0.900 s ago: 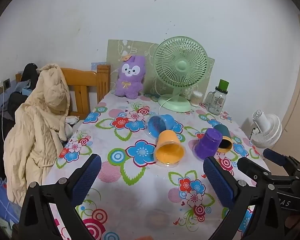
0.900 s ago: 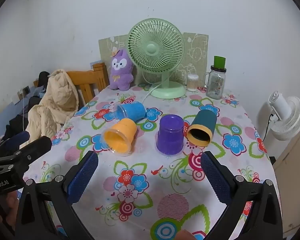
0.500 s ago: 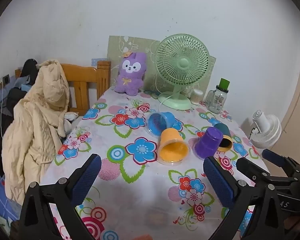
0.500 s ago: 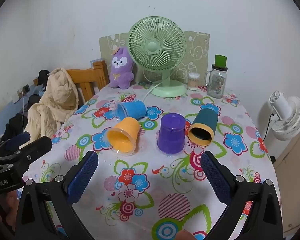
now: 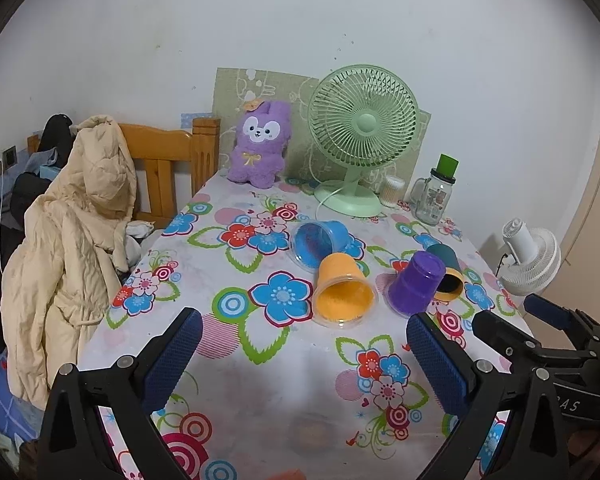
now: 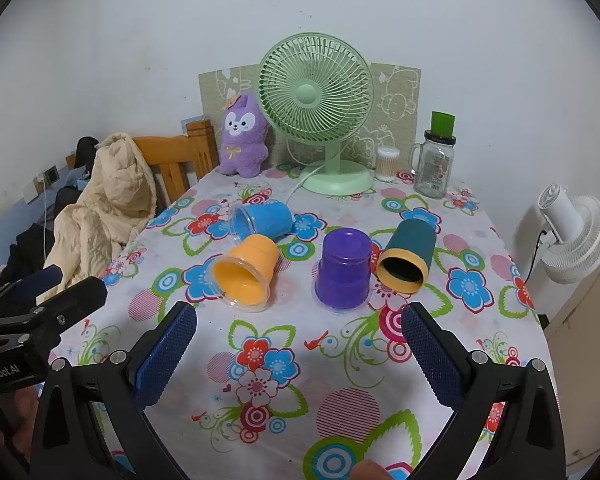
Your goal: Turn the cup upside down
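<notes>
Beyond both open fingers (image 6: 430,354), orange cup (image 6: 246,270) lies sideways.

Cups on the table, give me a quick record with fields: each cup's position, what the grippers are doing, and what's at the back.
purple cup: upside down
orange cup: on its side, mouth toward camera
blue cup: on its side, behind orange cup
teal cup: on its side, right of purple cup
left gripper: open, empty
right gripper: open, empty
back of table: green fan, plush toy, jar
</notes>
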The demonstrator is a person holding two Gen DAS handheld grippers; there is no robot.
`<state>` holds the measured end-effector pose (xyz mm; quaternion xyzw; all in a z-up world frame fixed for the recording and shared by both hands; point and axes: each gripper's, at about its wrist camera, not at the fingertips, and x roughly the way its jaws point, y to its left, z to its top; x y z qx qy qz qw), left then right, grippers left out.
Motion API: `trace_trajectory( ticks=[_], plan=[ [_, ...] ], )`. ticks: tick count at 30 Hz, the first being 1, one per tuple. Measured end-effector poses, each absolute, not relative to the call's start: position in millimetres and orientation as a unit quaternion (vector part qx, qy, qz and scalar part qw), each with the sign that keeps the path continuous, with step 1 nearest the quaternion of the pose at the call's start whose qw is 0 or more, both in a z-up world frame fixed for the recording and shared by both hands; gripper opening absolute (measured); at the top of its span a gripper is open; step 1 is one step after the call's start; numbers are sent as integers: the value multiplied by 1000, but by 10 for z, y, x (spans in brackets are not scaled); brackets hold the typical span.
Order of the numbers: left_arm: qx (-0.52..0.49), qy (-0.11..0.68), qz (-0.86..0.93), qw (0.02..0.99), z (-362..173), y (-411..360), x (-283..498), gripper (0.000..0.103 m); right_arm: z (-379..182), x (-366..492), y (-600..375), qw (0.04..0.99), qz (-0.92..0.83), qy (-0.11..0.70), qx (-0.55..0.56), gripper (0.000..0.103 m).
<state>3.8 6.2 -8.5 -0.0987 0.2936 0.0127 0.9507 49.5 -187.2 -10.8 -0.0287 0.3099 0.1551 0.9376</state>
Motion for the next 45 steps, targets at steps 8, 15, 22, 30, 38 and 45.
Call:
trace_trajectory(
  ticks=[8,15,22,30,38,45],
  plan=[
    [-103,296,13,950,-96,114,34,103,-116,506,-1846,936,154,314,-35,103],
    [-103,296,14,950,-89,140,41,103,-109,503,-1825,936,155,314,-38,103],
    [-107,299,16,948,-116,202,49,103,-118,525,-1740,932,155,323,-48,103],
    [-116,309,20,944,-217,291,91,103,-212,610,-1615,925,159,340,-60,103],
    [-129,327,24,936,-341,447,196,103,-322,806,-1437,913,167,366,-62,103],
    [-122,331,20,935,-363,563,361,103,-349,1117,-1290,904,173,389,-39,103]
  ],
)
